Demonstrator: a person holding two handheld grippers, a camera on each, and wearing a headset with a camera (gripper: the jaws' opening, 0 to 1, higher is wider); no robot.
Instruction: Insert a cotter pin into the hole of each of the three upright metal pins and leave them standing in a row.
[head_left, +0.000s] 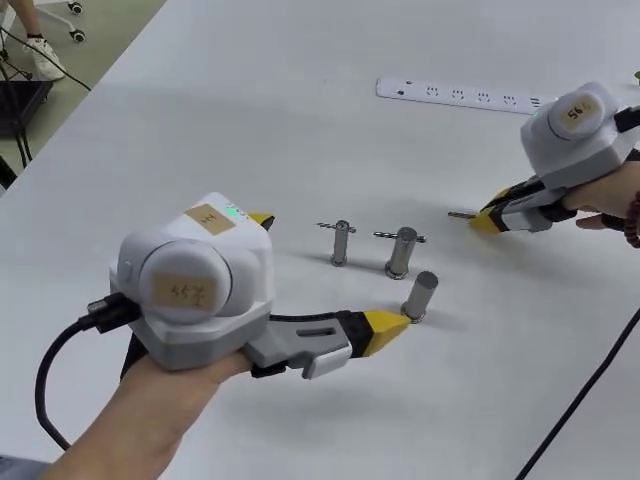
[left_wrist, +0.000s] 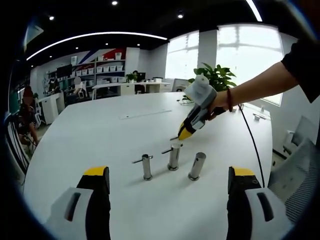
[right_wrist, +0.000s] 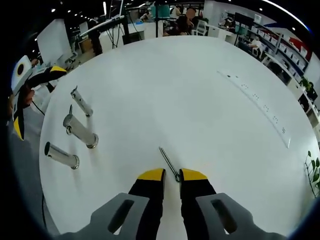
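At seven o'clock in the head view, the left gripper (head_left: 325, 275) is spreading its jaws wide, one tip just beside the bare metal pin (head_left: 420, 296). Beyond, two fitted metal pins (head_left: 402, 252) are standing upright. At two o'clock, the right gripper (head_left: 488, 222) is clamping a cotter pin (head_left: 460, 213).

White table (head_left: 200, 120) | three metal pins (head_left: 398, 252) upright, centre frame | power strip (head_left: 460, 96) upper right | black cable (head_left: 590, 381) lower right
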